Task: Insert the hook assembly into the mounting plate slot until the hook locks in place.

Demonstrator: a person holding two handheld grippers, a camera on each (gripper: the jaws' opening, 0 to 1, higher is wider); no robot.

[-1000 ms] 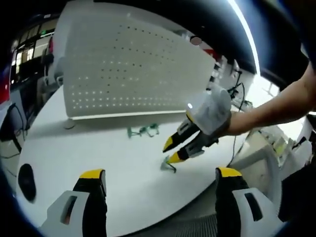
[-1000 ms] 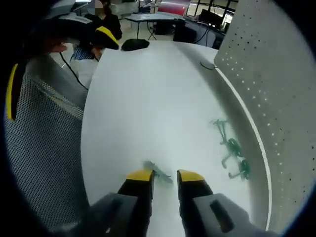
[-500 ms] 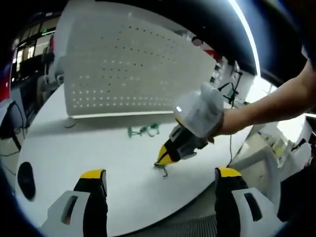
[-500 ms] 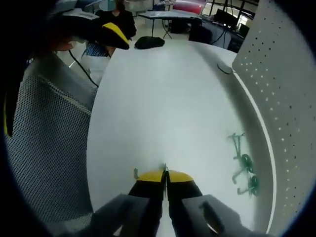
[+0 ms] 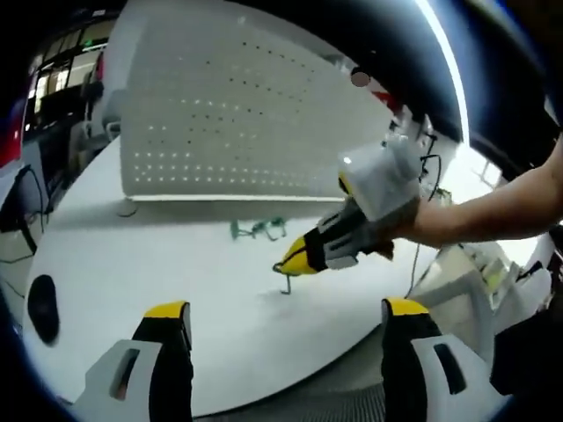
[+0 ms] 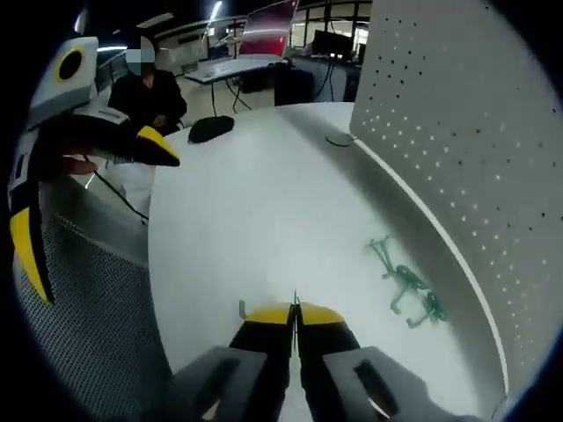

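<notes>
While you're looking along the left gripper view, your left gripper (image 5: 280,321) sits wide open over the near edge of the white table (image 5: 132,264), holding nothing, probably parked to keep the scene framed. The right gripper (image 5: 295,259) is off the surface, jaws pinched on a hook (image 5: 284,283) that dangles below the tips. The perforated mounting plate (image 5: 237,123) stands upright at the back, spare green hooks (image 5: 257,230) lying near its foot.

In the right gripper view, the right gripper (image 6: 294,311) is clamped tight; only a curled end of the hook (image 6: 242,308) shows beside the jaws, the rest hidden. The mounting plate (image 6: 475,132) is on the right. Can't make out which slot; the green hooks (image 6: 406,286) are tangled.
</notes>
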